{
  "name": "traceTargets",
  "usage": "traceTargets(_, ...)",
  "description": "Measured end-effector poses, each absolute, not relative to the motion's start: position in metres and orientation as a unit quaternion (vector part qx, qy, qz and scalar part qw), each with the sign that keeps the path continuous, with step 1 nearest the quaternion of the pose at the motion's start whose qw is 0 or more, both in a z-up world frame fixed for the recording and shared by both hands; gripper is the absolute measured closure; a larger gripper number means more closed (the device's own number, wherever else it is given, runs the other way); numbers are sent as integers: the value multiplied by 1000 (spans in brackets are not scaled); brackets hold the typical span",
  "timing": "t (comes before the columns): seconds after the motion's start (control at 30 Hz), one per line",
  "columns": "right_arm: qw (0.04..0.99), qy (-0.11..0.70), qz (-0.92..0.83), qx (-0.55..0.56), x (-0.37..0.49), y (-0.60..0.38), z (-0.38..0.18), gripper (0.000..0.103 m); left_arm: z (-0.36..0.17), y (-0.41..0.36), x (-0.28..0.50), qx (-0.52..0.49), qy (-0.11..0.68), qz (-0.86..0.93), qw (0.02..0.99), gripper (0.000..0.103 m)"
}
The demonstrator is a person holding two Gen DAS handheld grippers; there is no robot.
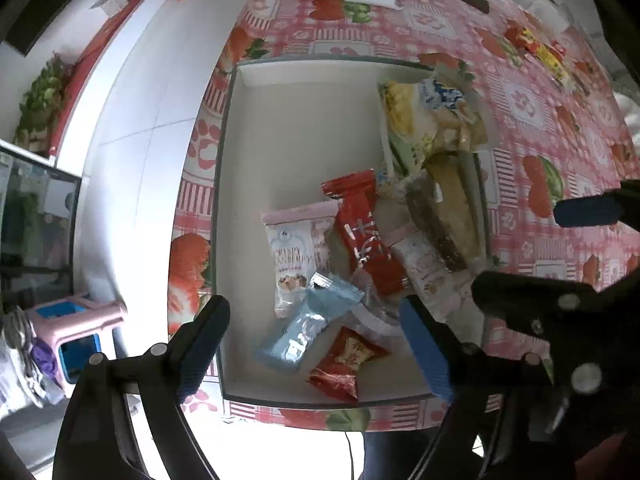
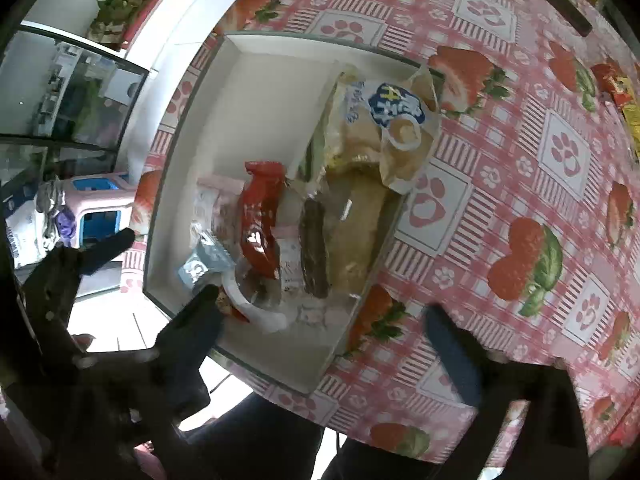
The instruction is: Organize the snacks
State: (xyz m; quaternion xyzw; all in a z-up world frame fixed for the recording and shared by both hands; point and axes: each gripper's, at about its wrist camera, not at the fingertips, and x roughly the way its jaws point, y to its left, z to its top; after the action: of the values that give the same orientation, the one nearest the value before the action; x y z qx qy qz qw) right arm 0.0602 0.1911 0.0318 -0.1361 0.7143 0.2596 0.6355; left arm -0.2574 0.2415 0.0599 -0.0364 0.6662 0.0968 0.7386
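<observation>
both the left gripper and right gripper are held apart and empty above the box, where snacks are gathered for tidiness.

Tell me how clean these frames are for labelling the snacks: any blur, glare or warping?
Left wrist view: strong fisheye bending of the white box rim; floor beyond the table blown out white; the pink cranberry packet print partly readable. Right wrist view: softer, the right tongs dark and smeared; glare on the red wrapper.
</observation>
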Motion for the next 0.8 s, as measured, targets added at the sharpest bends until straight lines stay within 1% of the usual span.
traceTargets(0.13,641,715,246,-133,59,183,37,0,71,239,-260,-29,651,94,753,14)
traceTargets(0.37,655,711,220,-132,61,172,43,0,71,238,-259,-29,667,88,739,14)
traceTargets(0.8,657,712,211,-129,57,169,44,0,74,238,-261,-18,670,102,735,14)
